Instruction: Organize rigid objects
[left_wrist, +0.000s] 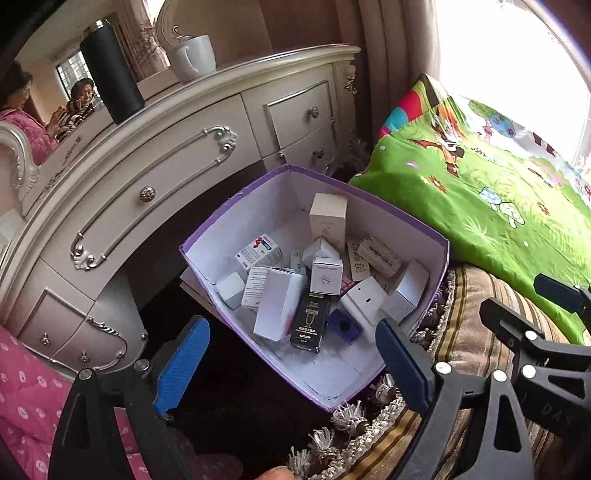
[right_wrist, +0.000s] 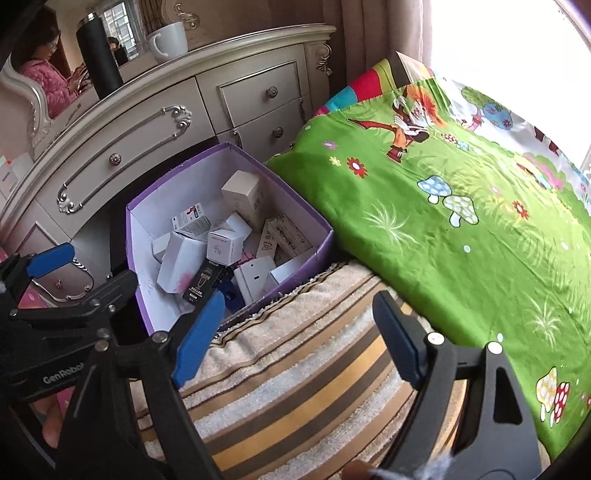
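A purple cardboard box with a white inside sits at the edge of the striped blanket; it also shows in the right wrist view. It holds several small cartons: white boxes, a black box, a tall beige box and a blue piece. My left gripper is open and empty, just above the box's near edge. My right gripper is open and empty over the striped blanket, right of the box.
A cream dresser with drawers stands behind the box, with a black flask and a white mug on top. A green cartoon quilt covers the bed on the right. A pink quilt lies at the left.
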